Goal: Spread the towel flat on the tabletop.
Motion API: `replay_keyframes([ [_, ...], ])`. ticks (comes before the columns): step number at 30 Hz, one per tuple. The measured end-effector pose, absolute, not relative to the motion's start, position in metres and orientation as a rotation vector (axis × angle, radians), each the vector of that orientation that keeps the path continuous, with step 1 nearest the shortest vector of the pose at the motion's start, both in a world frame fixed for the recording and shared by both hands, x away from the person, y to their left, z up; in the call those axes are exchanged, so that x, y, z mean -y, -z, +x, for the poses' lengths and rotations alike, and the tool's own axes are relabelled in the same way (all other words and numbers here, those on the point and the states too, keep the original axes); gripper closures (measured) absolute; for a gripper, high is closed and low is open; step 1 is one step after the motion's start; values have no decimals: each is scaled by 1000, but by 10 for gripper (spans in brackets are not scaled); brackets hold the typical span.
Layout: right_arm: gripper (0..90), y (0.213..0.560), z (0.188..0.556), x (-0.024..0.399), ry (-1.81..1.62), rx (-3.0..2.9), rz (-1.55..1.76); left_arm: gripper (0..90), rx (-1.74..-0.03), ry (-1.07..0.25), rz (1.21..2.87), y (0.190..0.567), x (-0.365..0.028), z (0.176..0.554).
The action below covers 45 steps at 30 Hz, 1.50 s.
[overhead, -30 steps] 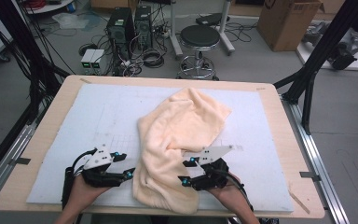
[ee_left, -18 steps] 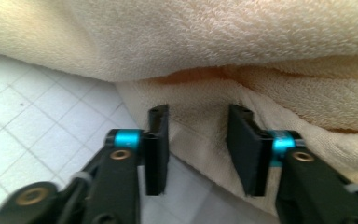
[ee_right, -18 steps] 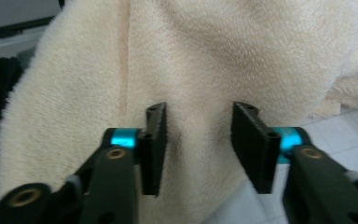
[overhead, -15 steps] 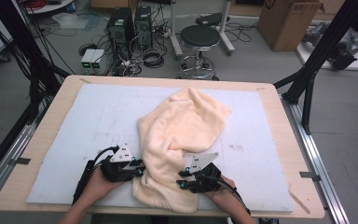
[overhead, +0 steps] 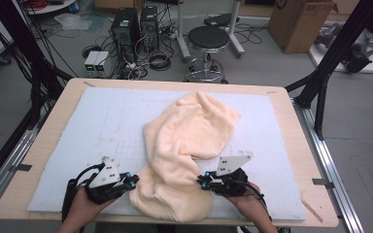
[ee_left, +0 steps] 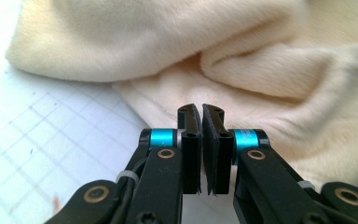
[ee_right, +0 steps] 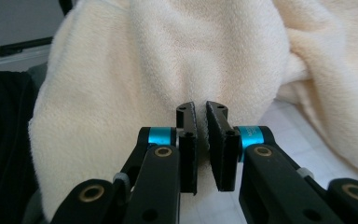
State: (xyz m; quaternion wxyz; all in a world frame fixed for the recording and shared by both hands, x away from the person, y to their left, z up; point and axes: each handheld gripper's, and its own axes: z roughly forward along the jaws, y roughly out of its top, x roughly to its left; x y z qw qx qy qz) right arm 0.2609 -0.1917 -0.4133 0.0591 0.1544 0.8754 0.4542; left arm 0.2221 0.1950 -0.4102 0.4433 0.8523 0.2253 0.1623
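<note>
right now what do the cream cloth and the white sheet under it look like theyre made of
Cream cloth: looks like plush fleece or terry, matte; a short fuzzy nap shows in both gripper views and it slumps in soft rounded folds.
White sheet: seems a stiff, matte mat or board, perhaps foam or plastic; it lies flat with a faint printed grid.
Table rim around it: pale wood-look board, probably plywood or laminate.

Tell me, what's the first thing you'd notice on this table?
The big fluffy cream towel, crumpled in a heap in the middle of the white mat. At its near edge sit two black grippers, the left gripper and the right gripper, one on each side, jaws just closed.
</note>
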Motion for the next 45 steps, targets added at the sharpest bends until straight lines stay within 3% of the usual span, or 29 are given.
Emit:
replay_keyframes([
  [10,830,409,232,204,-1375,-2679,409,846,-461,-354,2108,405,-192,142],
  [13,785,410,225,206,-1387,-2693,390,719,-442,-332,2099,404,-190,141],
  [18,696,404,237,206,-1446,-2649,419,581,-503,-352,2059,401,-189,177],
  [23,610,406,258,195,-1458,-2612,455,569,-554,-322,2118,414,-178,232],
  [28,550,412,281,187,-1501,-2598,517,496,-593,-290,2216,432,-169,256],
  [32,529,421,290,179,-1445,-2640,550,514,-589,-287,2246,439,-166,258],
  [35,521,425,292,175,-1402,-2661,555,697,-575,-292,2244,439,-167,255],
  [38,519,425,291,174,-1403,-2662,564,820,-550,-286,2250,438,-166,251],
  [45,518,421,285,178,-1404,-2644,552,845,-553,-349,2207,430,-185,225],
])
